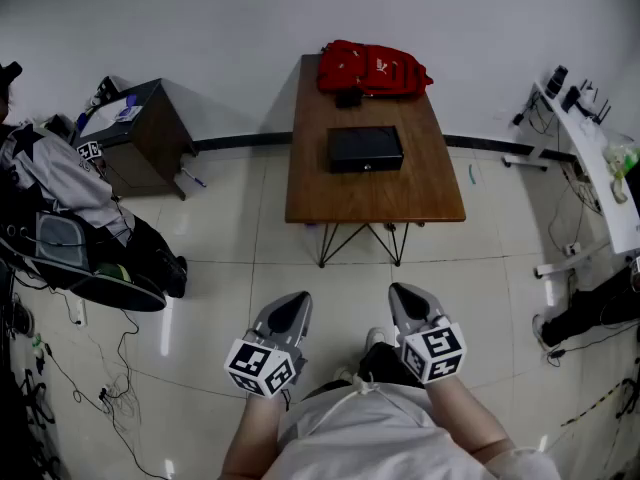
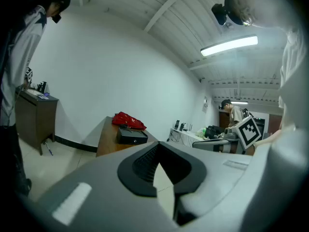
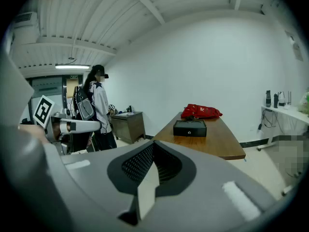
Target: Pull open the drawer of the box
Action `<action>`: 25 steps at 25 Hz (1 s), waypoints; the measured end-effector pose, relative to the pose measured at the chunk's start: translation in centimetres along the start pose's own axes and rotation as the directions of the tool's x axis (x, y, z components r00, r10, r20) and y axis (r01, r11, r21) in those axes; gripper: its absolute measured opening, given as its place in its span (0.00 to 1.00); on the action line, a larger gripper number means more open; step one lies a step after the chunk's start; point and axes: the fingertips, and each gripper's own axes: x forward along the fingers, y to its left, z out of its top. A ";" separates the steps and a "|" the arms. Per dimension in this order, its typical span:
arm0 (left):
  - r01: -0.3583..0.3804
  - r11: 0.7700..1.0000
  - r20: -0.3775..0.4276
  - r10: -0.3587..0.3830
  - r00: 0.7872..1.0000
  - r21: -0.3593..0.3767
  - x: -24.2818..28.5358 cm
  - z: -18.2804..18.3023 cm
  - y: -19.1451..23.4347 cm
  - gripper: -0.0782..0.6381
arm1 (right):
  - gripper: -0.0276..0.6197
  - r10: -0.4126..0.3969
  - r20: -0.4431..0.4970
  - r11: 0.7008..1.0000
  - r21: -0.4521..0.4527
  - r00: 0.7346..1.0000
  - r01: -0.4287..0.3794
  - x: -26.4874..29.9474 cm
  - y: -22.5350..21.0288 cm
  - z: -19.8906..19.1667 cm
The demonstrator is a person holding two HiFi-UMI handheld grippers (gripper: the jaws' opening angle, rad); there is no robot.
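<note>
**Head view:** left gripper (image 1: 295, 303) and right gripper (image 1: 404, 295) are held low, side by side, over tiled floor (image 1: 240, 228). Both point forward. Each one's jaws taper to a closed point with nothing in them. Black box (image 1: 365, 149) is well ahead of both, about midway between their lines, on a brown table (image 1: 375, 200). Its front faces the grippers, and the drawer (image 1: 366, 164) looks shut, flush with the box. Red bag (image 1: 372, 68) is just beyond the box at the table's far end. Dark cabinet (image 1: 148, 133) is far ahead-left of the left gripper. A person (image 1: 55, 178) stands further left, and a white desk (image 1: 600, 163) is far right of the right gripper.

**Left gripper view:** left gripper (image 2: 158, 147) has its jaws pressed together at the tips and holds nothing; floor shows through a thin wedge lower down. Box (image 2: 131, 137) is well ahead, slightly left of the tips, on the table (image 2: 106, 143), apart from the jaws. Red bag (image 2: 128, 121) is behind it, cabinet (image 2: 34, 117) is far left. The right gripper's marker cube (image 2: 250, 131) is off to the right, and a ceiling lamp (image 2: 228, 45) is above.

**Right gripper view:** right gripper (image 3: 153, 147) has its jaws closed tip to tip and is empty. Box (image 3: 189, 127) is well ahead, slightly right of the tips, with the drawer front facing here, closed. Red bag (image 3: 201, 111) is behind it on the table (image 3: 219, 141). The person (image 3: 96, 110) and cabinet (image 3: 128, 124) are ahead-left. The left gripper's marker cube (image 3: 43, 110) is at far left.
</note>
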 end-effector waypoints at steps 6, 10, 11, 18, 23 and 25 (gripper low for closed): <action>-0.004 1.000 -0.012 0.004 1.000 0.005 3.2 0.2 2.1 0.12 | 0.05 0.015 -0.001 1.000 0.021 1.000 -0.015 3.7 -1.9 0.2; -0.012 1.000 -0.036 0.013 0.999 0.013 6.4 0.6 3.8 0.12 | 0.05 0.035 -0.009 0.999 0.036 0.999 -0.034 7.3 -4.2 1.0; -0.015 1.000 -0.040 0.016 0.999 0.017 7.4 0.8 4.3 0.12 | 0.05 0.039 -0.007 0.999 0.038 0.999 -0.039 8.4 -4.8 1.5; -0.032 0.999 -0.047 0.033 0.998 0.024 16.7 4.0 9.1 0.12 | 0.05 0.058 -0.014 0.997 0.043 0.998 -0.057 16.2 -11.3 5.3; -0.014 0.999 -0.049 0.016 0.999 0.034 24.2 6.4 10.9 0.12 | 0.05 0.040 -0.001 0.998 0.045 0.999 -0.040 20.7 -17.5 8.9; -0.017 0.999 -0.053 0.019 0.998 0.036 26.4 6.7 12.0 0.12 | 0.05 0.040 -0.003 0.998 0.039 0.999 -0.040 22.4 -19.1 9.8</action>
